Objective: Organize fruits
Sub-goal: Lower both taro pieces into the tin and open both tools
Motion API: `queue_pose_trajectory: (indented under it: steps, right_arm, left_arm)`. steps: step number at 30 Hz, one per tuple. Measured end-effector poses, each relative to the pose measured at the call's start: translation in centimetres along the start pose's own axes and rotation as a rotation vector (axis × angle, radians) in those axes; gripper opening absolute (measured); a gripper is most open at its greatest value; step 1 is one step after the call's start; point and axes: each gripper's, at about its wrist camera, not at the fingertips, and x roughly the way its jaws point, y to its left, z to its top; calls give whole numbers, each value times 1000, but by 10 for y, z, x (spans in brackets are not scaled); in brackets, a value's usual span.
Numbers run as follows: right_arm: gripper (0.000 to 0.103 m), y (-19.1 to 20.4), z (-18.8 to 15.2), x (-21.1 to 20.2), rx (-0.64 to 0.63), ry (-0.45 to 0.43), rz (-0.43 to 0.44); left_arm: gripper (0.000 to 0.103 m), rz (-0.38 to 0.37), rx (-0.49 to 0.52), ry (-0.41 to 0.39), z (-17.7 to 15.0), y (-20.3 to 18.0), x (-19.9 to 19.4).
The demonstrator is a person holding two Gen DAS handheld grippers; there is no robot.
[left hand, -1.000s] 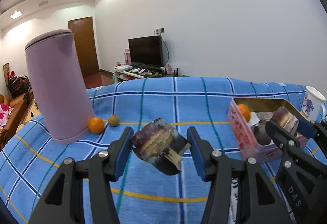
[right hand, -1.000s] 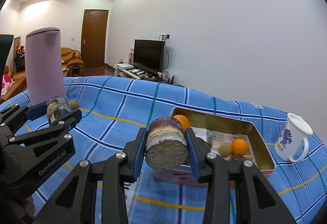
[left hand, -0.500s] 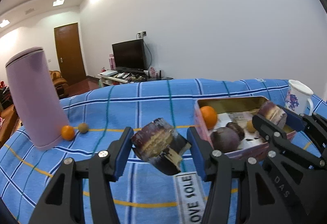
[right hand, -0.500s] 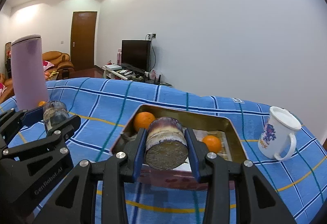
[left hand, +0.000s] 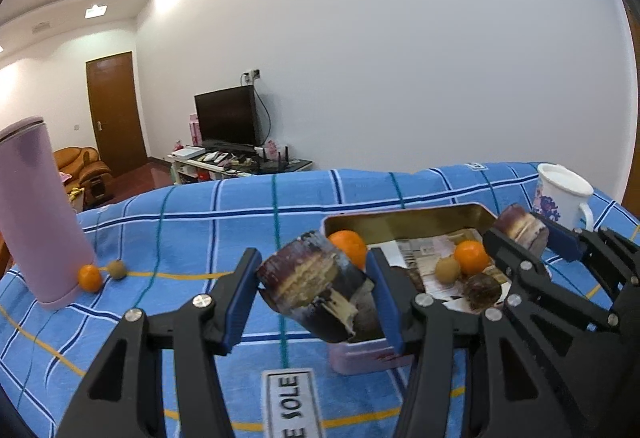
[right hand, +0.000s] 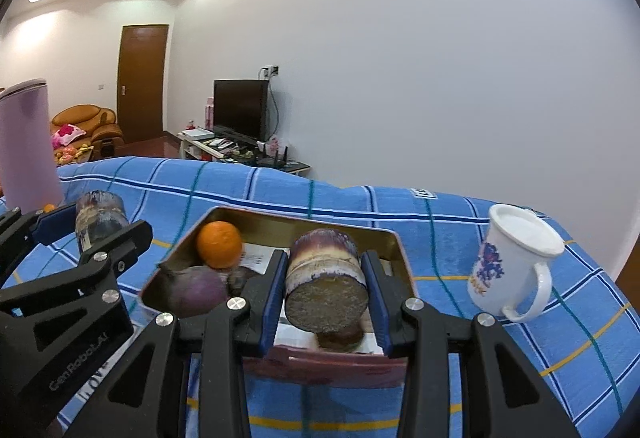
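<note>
Left wrist view, from its left edge: a tall pink tumbler (left hand: 38,214) stands on the blue checked cloth (left hand: 240,214), with a small orange (left hand: 89,277) touching its base and a brown longan (left hand: 117,269) just beside that; both loose fruits are well apart from the tin, so they probably remain to be collected. Next comes the left gripper (left hand: 312,288), its jaws clamped on a tilted piece of sugarcane (left hand: 310,284), held clear above the cloth at the near left corner of the open tin (left hand: 404,224). Inside the tin lie oranges, a longan and dark purple fruits. Right wrist view: the right gripper (right hand: 326,292) has its jaws clamped on a second sugarcane piece (right hand: 326,278), cut end toward the camera, directly over the tin's near edge, seemingly ready to lower in. Farthest right stands a white mug (right hand: 516,262).
</note>
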Motion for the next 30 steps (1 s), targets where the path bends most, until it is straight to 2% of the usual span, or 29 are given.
queue_pose_trajectory:
  steps: [15, 21, 30]
  right_arm:
    - [40, -53, 6, 24, 75, 20, -127]
    - [40, -64, 12, 45, 115, 58, -116]
    - [40, -55, 19, 73, 67, 125, -19]
  left_arm:
    - [56, -52, -14, 10, 15, -29, 30]
    - [56, -59, -21, 50, 16, -39, 47]
    - [56, -75, -6, 98, 15, -45, 59]
